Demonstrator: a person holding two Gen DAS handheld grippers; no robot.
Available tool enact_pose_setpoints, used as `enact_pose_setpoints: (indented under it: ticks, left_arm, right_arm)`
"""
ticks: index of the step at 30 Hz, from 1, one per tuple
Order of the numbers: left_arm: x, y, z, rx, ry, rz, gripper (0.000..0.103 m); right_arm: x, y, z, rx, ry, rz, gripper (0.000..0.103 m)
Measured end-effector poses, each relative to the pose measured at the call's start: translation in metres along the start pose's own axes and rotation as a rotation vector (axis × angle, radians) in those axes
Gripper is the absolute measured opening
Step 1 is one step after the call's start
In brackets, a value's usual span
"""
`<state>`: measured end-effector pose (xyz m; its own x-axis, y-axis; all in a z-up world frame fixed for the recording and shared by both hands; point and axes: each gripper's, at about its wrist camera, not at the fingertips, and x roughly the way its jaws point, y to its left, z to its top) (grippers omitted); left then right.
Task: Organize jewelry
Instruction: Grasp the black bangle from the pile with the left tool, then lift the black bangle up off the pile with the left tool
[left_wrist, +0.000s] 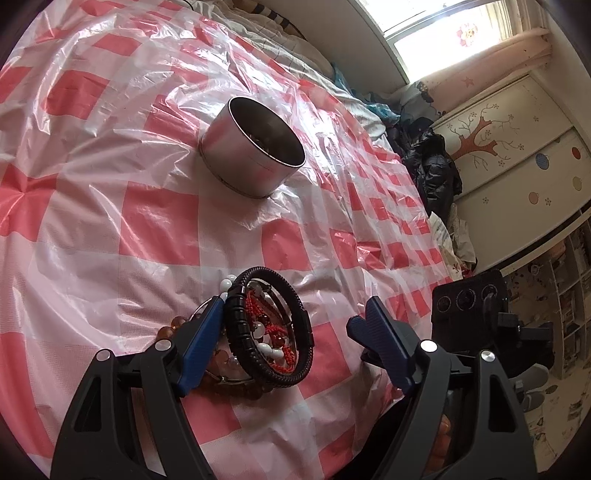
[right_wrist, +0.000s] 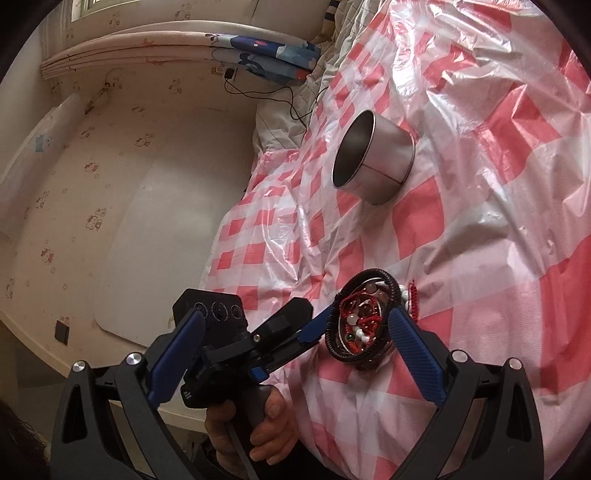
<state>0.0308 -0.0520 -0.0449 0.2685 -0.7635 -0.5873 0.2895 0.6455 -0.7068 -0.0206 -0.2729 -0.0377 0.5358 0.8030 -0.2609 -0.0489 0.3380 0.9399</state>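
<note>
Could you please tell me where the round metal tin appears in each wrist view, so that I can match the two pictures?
Left wrist view: the metal tin stands above centre on the checked plastic sheet.
Right wrist view: the tin is upper centre-right, tilted by the lens.
Shared landmark: the pile of bracelets near the bottom of each picture.

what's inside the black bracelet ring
Inside the black bracelet lie a red cord, white beads and a thin metal bangle, bunched together. Amber beads show beside it. What lies beneath the pile is covered.
</note>
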Motion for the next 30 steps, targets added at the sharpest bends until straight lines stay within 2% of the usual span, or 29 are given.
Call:
enact_pose_setpoints:
  ticks: [3,5,7,10,12,15,20,26,30]
  left_arm:
    - [-0.001,-0.001,-0.001,0.008,-0.002,0.006,0.074]
    - [-0.001,-0.003,-0.001,0.028,-0.017,0.058,0.073]
    - [0.001,0.0,-0.002,0.037,-0.006,0.116,0.054]
    - [0.001,0.005,-0.001,0.031,0.005,0.151,0.034]
    - [0.0,0.006,-0.001,0.044,0.006,0.163,0.022]
    - [-0.004,0.005,-0.001,0.062,-0.012,0.169,0.013]
    - [-0.012,0.003,0.0,0.071,-0.051,0.168,0.012]
    - [-0.031,0.015,0.005,-0.006,-0.119,0.109,0.012]
    - [-0.053,0.028,0.012,-0.058,-0.194,0.14,0.012]
  right_arm:
    - [0.01,-0.001,-0.002,0.005,0.025,-0.01,0.096]
    - [0.014,-0.001,-0.003,-0.003,0.03,-0.021,0.096]
    - [0.015,-0.001,-0.003,-0.005,0.032,-0.023,0.096]
    - [0.014,-0.005,-0.002,0.01,0.03,-0.018,0.096]
    - [0.014,-0.007,-0.002,0.014,0.034,-0.025,0.096]
    - [0.015,-0.007,-0.003,0.011,0.039,-0.031,0.096]
    - [0.016,-0.008,-0.002,0.013,0.04,-0.03,0.096]
    - [0.015,-0.007,-0.002,0.012,0.041,-0.034,0.096]
    - [0.015,0.002,-0.004,-0.052,0.037,-0.129,0.096]
